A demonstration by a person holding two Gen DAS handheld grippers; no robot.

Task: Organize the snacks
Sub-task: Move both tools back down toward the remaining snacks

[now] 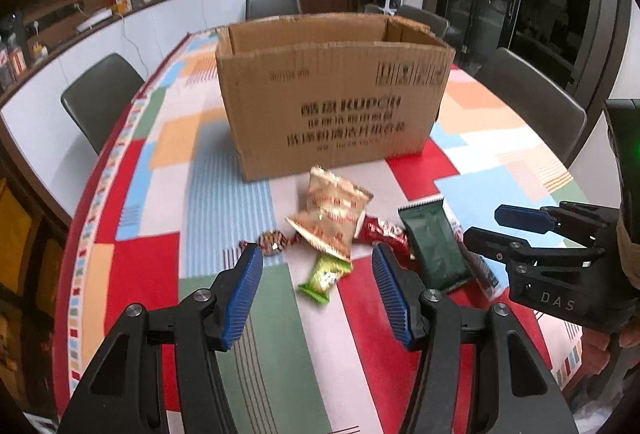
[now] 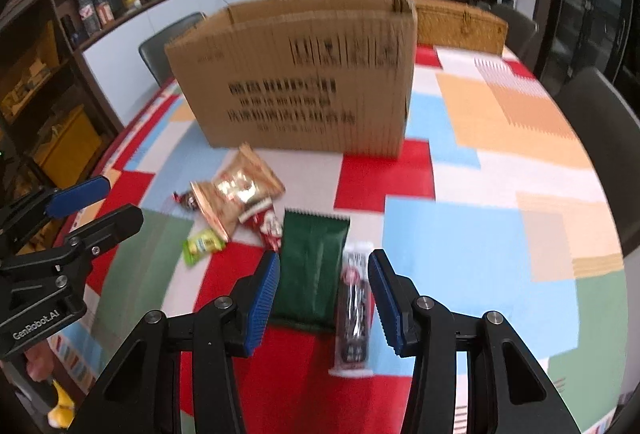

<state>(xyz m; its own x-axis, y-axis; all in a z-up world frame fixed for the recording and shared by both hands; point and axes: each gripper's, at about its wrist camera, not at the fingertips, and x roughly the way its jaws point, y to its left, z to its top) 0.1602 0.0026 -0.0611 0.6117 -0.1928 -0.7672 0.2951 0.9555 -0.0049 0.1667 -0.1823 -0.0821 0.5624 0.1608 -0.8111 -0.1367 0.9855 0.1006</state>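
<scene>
You're at the start imo: nothing picked yet, snacks all lie on the patchwork tablecloth point(image 1: 168, 193) just near of the open brown cardboard box point(image 1: 332, 89). Left gripper point(image 1: 318, 294) spread wide, empty, over the small lime-green packet point(image 1: 325, 276); beige crinkly bags point(image 1: 332, 218) just beyond. Right gripper point(image 2: 324, 298) also released, straddling the flat dark-green pouch point(image 2: 310, 266) & slim black-white bar point(image 2: 354, 298). Next: drop & pinch one, then lift over the box wall.

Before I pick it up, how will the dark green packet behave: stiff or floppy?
The dark green packet lies flat with straight edges, so it is probably fairly stiff. Its film looks smooth, so it may slip. It lies between the open right tongs.
</scene>
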